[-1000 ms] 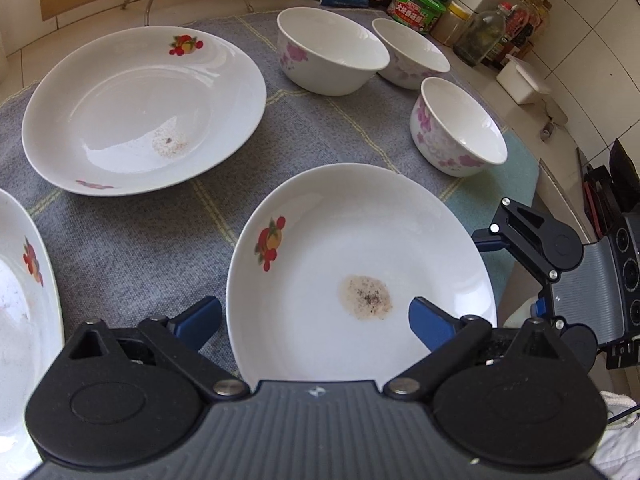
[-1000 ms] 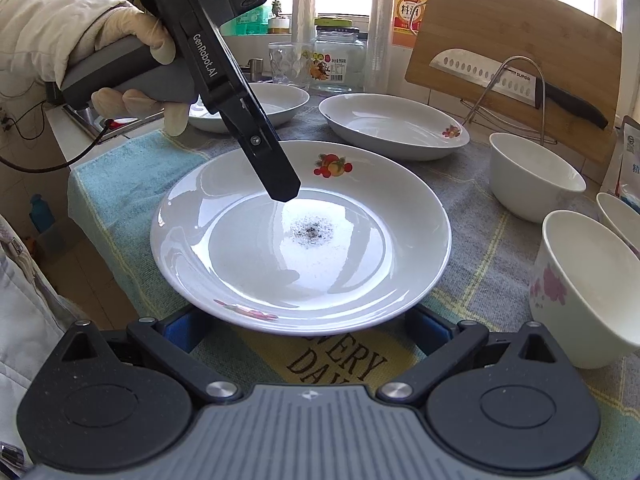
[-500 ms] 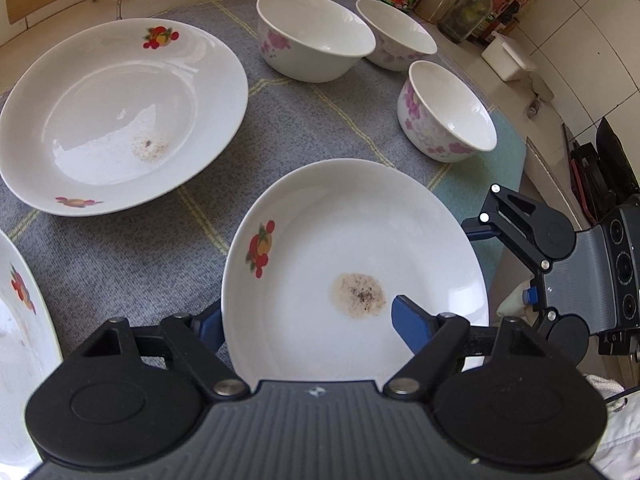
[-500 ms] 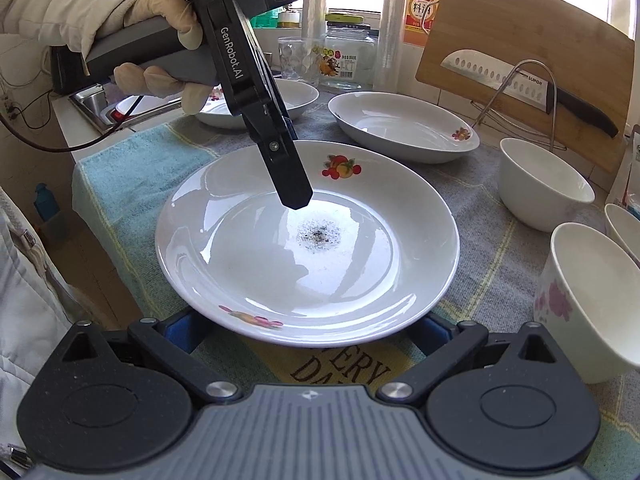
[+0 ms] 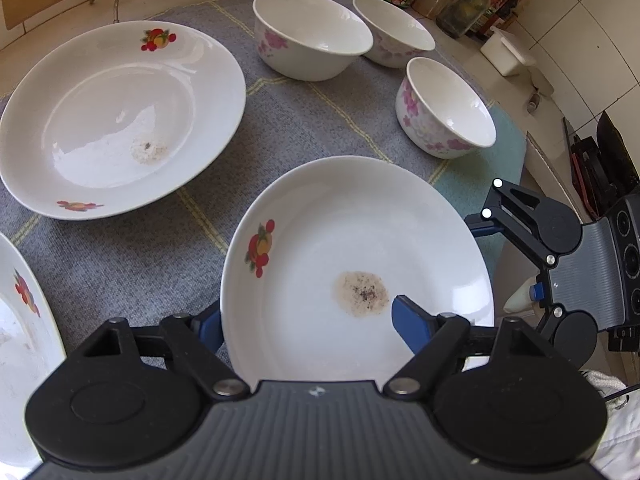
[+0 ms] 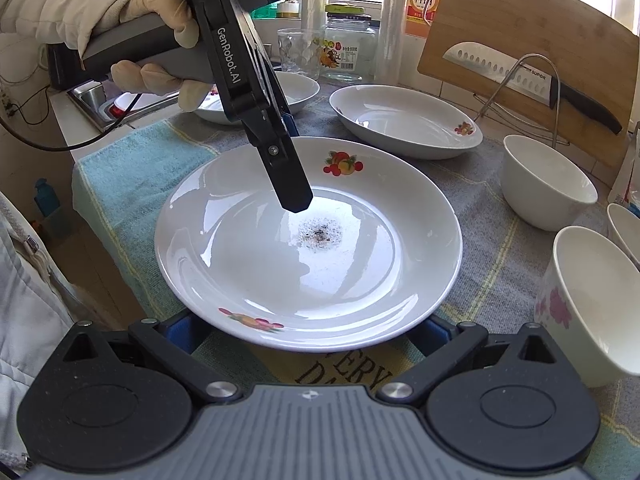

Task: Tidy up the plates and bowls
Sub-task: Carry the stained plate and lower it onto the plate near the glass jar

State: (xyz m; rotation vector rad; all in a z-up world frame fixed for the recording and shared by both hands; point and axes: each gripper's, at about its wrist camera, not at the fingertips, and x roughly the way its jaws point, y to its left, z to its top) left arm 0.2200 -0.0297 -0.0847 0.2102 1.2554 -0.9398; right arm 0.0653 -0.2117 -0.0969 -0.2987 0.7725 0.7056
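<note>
Left gripper [image 5: 308,320] clamped on the near rim of the plate [image 5: 360,240]: one blue finger [image 5: 410,322] inside the plate, the other under its left edge. The plate, with a speckled stain at its centre, sits at the near right of the grey mat [image 5: 300,120]. Right gripper [image 6: 308,330] at the plate's opposite rim, fingers wide apart under it, not pinching. Three bowls [image 5: 312,36] stand far right; second plate [image 5: 116,116] far left.

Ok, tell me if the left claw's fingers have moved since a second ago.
Yes. The left claw has closed on the plate rim; its upper finger slid inward toward the plate's brown stain.
</note>
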